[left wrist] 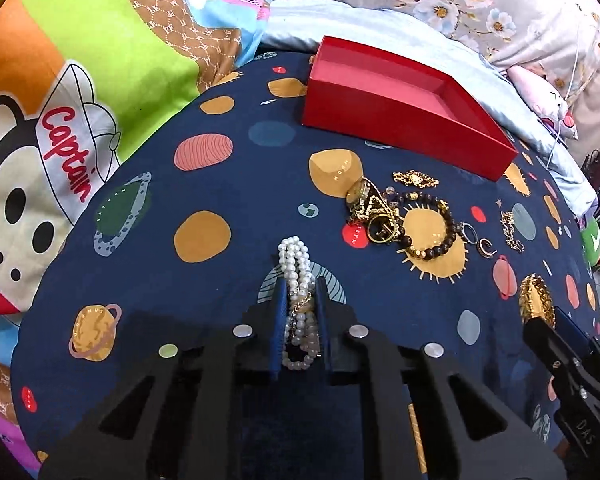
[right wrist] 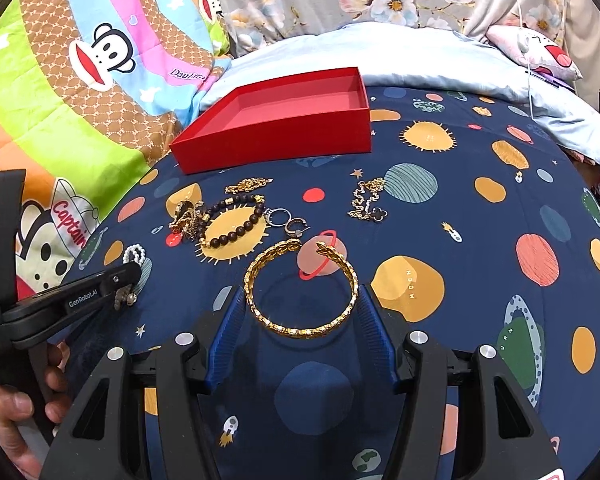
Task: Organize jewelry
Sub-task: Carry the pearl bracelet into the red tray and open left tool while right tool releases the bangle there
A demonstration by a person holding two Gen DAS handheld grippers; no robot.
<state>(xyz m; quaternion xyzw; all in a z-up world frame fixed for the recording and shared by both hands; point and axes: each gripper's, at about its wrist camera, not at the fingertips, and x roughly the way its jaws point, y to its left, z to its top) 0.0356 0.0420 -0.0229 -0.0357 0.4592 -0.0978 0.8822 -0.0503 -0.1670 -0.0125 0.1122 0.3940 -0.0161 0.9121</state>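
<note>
Navy planet-print sheet [right wrist: 480, 240], bearing: empty red box [right wrist: 284, 128], far side; jewelry heap [left wrist: 396, 216] before it, unobstructed. Left gripper [left wrist: 302, 300] clamped on pearl strands [left wrist: 296, 264]. Right gripper [right wrist: 302, 306] pads flanked gold bangle [right wrist: 300, 288]; grip uncertain.

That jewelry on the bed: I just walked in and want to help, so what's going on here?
A person is sorting jewelry with a handheld gripper in each hand. The left gripper is shut on a pearl bracelet that lies on the space-print bedsheet. The right gripper brackets a gold bangle, pads at its sides. The red box is empty; a watch, bead bracelet and chains lie loose in front of it.
</note>
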